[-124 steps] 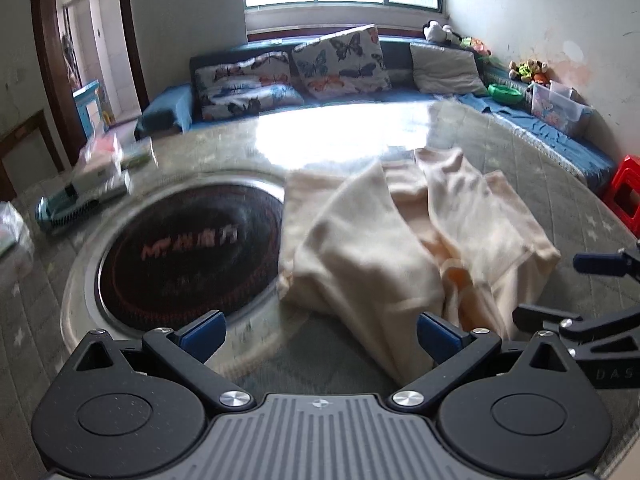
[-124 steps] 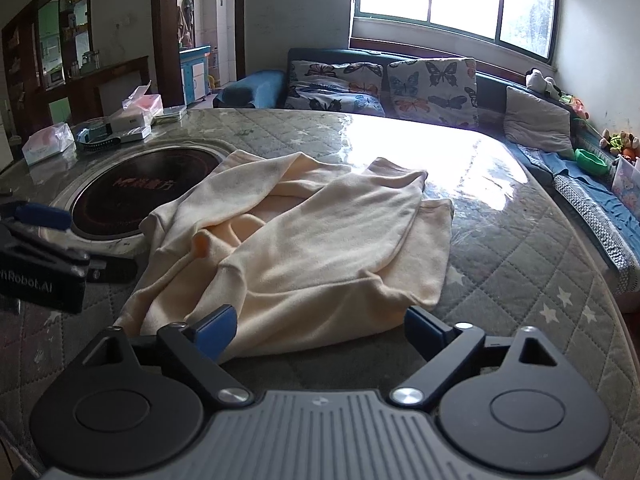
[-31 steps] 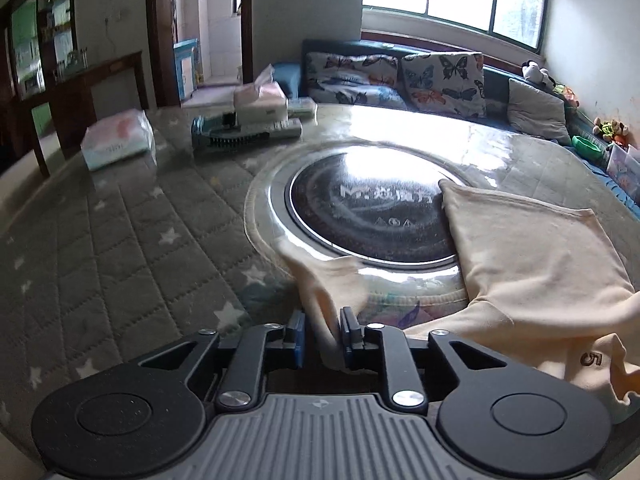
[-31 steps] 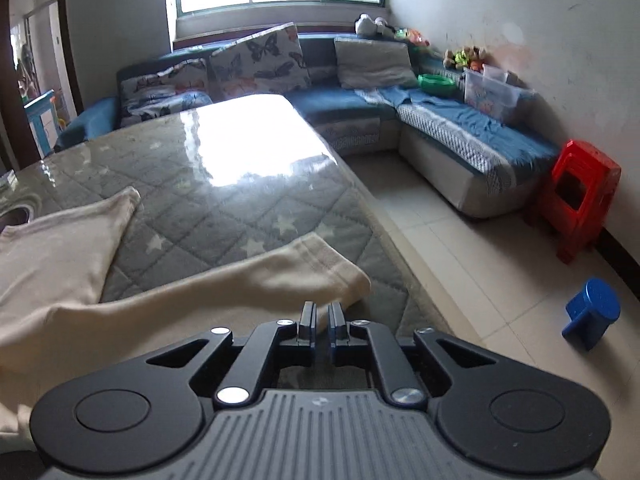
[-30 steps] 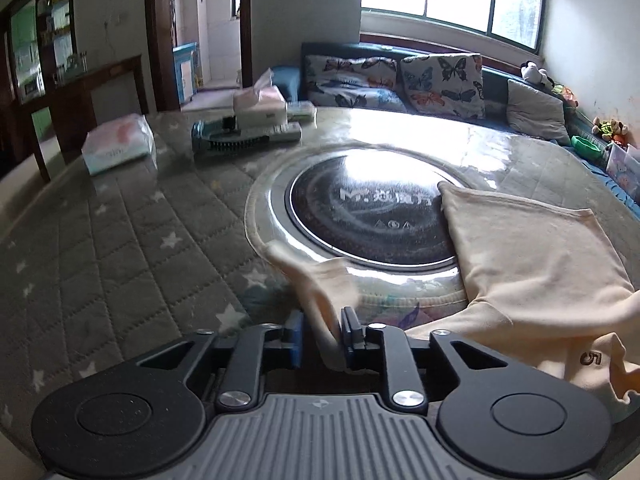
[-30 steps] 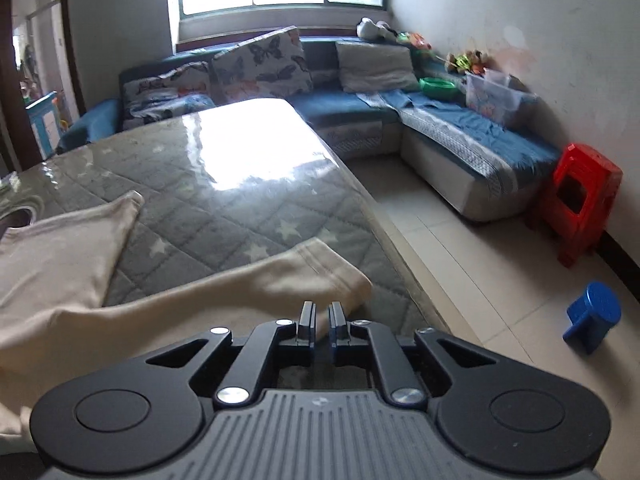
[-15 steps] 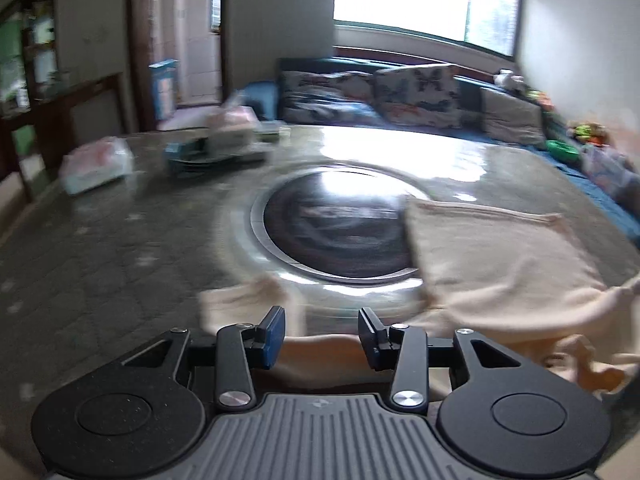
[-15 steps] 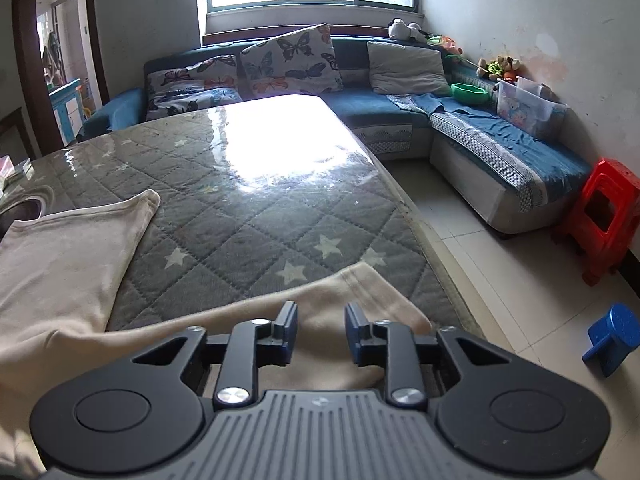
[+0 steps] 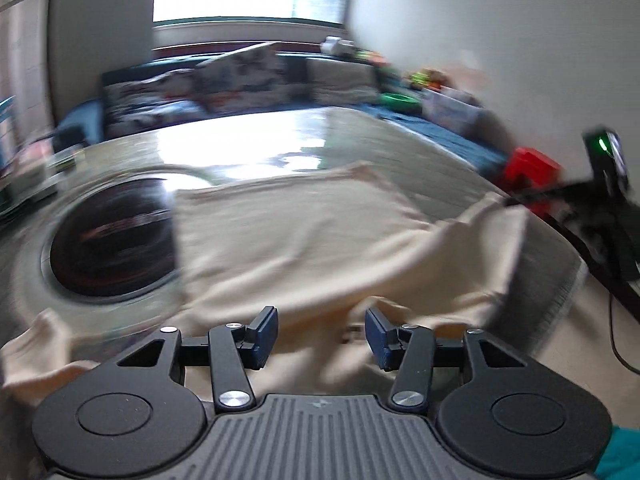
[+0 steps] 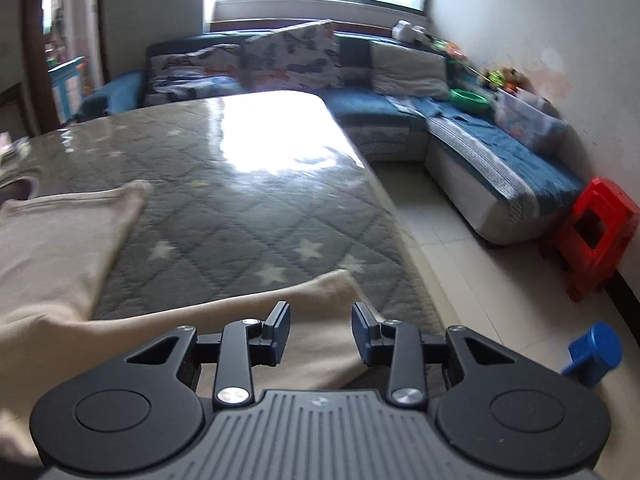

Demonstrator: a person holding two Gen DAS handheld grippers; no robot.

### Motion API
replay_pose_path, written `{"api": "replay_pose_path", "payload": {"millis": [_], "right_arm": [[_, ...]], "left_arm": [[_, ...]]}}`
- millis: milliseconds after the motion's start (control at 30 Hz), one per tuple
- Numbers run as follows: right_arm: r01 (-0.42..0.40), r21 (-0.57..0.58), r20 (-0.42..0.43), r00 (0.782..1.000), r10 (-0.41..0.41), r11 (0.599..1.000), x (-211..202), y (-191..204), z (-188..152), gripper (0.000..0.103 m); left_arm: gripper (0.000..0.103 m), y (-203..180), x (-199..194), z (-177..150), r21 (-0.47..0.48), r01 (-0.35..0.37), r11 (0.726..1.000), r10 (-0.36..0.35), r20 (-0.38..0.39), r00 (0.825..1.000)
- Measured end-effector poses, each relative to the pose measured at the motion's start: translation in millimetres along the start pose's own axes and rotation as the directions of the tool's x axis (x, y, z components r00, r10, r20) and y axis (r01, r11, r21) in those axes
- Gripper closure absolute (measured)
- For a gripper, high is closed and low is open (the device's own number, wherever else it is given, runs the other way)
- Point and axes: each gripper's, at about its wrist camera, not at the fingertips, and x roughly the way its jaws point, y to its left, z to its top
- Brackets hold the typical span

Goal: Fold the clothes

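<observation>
Both my left fingers (image 9: 321, 330) and right fingers (image 10: 320, 328) hang released above the cream knit garment (image 9: 304, 240) spread on the grey quilted counter (image 10: 248, 208), its sleeve by the counter's right edge

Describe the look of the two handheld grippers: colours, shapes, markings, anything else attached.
Left gripper and right gripper match: black linkage arms with silver pivot screws, two round black discs, a ribbed grey centre plate with a small logo, and dark blue fingertips. In the left wrist view, a blurred black unit with a green light and black cables appears at right, and a teal sleeve at the corner.
</observation>
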Motion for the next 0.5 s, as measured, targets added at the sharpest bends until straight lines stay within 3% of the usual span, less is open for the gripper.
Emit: {"api": "replay_pose_path", "payload": {"millis": [167,267,333,500], "right_arm": [[-0.138,-0.075,0.021,0.99,0.14,0.988,-28,29,3,0.067],[-0.21,-0.125,0.026,0.976,0.215,0.97,-40,51,5,0.066],[-0.239,-0.157,0.028,0.969,0.246,0.958,-45,63,6,0.066],[-0.316,-0.248,0.011,0.944,0.329,0.916,-54,98,9,0.066]], "left_arm": [[0.053,-13,23,-1,0.058,0.013,0.998,-0.011,-0.036,0.999],[0.074,-16,34,-3,0.069,0.025,0.997,-0.022,-0.048,0.999],[0.094,-19,40,-8,0.091,0.013,0.996,-0.008,-0.056,0.998],[0.098,-24,18,-10,0.124,0.07,0.99,-0.067,-0.027,0.997]]}}
